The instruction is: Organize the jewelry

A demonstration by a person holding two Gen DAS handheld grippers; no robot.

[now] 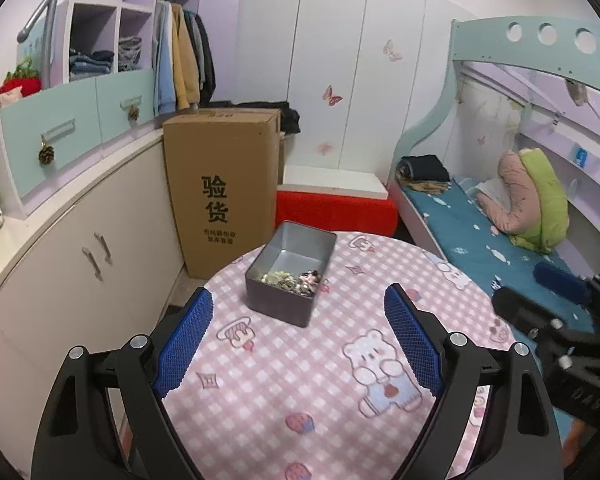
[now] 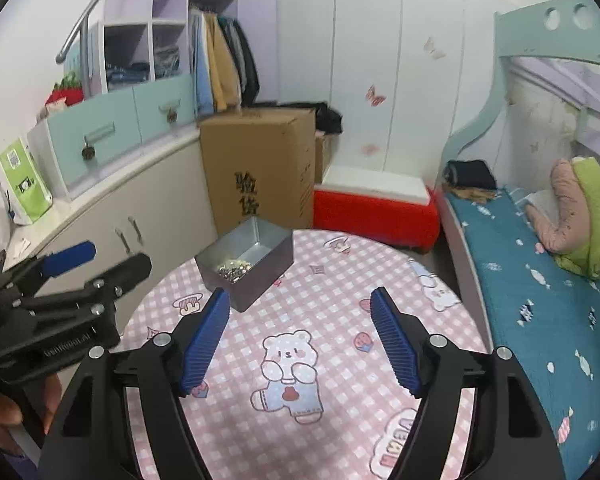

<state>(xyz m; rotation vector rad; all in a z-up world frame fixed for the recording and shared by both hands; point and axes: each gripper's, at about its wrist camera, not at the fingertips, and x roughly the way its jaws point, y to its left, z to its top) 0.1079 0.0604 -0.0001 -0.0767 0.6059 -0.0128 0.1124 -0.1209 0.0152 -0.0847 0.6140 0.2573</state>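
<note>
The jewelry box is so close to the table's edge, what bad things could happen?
The metal box sits near the round table's far edge, so a nudge might push it off. The jewelry is piled loose and could tangle. Both hand-held grippers, left and right, are open and empty.

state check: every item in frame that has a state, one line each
metal tin: lid off, upright on the table, jewelry piled at its near end
jewelry: inside the tin, none on the cloth
left tongs: open, nothing between them
right tongs: open, nothing between them
cardboard box: flaps shut, standing upright
cabinet doors: shut
teal drawers: shut
</note>
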